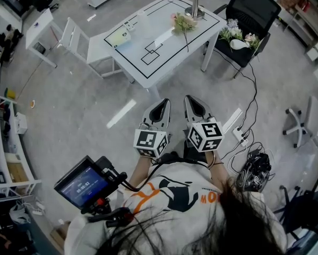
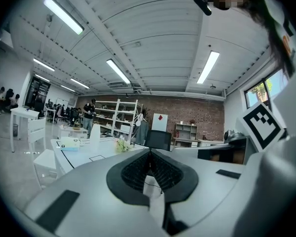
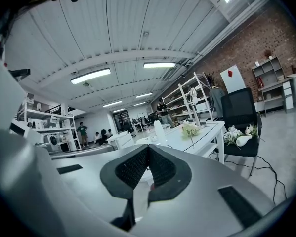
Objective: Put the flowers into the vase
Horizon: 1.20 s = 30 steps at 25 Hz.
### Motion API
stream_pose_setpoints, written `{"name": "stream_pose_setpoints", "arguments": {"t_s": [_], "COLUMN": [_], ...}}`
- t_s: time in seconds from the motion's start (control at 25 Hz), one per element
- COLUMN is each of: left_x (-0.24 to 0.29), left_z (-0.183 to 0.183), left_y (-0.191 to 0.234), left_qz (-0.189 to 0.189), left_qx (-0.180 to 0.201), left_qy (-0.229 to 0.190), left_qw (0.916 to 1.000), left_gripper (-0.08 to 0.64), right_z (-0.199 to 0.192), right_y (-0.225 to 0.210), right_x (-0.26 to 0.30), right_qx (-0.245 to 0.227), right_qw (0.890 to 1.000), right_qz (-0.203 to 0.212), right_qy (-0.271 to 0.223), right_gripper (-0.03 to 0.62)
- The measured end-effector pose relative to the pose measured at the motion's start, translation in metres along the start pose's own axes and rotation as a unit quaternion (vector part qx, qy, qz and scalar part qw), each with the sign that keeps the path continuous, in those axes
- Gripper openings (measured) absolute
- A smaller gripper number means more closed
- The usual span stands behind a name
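The metal stand (image 1: 195, 4) on the table (image 1: 164, 15) is cut off by the head view's top edge.

The person wears a white T-shirt (image 1: 172, 193) with a print in orange and dark blue, and long dark hair (image 1: 243, 214) falls over it. The 2 tools, the left gripper (image 1: 162, 104) and the right gripper (image 1: 191, 101), have pale grey shells and black ribbed pads (image 2: 135, 171). The left cube (image 1: 150, 141) and the right cube (image 1: 205, 135) are white with black square markers. A black cable (image 1: 140, 178) runs below the left gripper.
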State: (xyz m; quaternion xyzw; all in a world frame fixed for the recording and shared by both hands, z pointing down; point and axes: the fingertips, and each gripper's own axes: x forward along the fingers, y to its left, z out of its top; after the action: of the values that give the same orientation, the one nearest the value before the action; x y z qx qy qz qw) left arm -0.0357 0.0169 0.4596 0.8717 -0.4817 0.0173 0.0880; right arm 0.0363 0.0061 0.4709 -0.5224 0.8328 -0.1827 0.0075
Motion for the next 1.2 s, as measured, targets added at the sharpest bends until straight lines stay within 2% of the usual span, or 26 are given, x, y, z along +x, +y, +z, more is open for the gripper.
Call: {"name": "stream_pose_setpoints", "arguments": {"t_s": [0.32, 0.6, 0.92, 1.2], "left_x": [0.071, 0.131, 0.167, 0.189], "left_z": [0.004, 0.013, 0.019, 0.021], "left_y": [0.007, 0.017, 0.029, 0.034], "left_qz": [0.013, 0.039, 0.078, 0.096], "left_qx": [-0.002, -0.013, -0.016, -0.014], "left_qy": [0.004, 0.002, -0.002, -0.002], "left_qw": [0.9999, 0.9992, 0.9968, 0.9953], "left_gripper": [0.011, 0.011, 0.011, 0.011], "right_z": [0.021, 0.043, 0.054, 0.059], "right_y": [-0.057, -0.09, -0.11, -0.129], "right_x": [0.044, 0.091, 0.123, 0.142], "right_qx": [0.0, -0.005, -0.013, -0.013], "right_qw": [1.0, 0.998, 0.995, 0.993], "right_qz": [0.014, 0.049, 0.089, 0.103], "right_qy": [0.011, 0.025, 0.04, 0.048], "right_gripper": [0.012, 0.012, 0.012, 0.012]}}
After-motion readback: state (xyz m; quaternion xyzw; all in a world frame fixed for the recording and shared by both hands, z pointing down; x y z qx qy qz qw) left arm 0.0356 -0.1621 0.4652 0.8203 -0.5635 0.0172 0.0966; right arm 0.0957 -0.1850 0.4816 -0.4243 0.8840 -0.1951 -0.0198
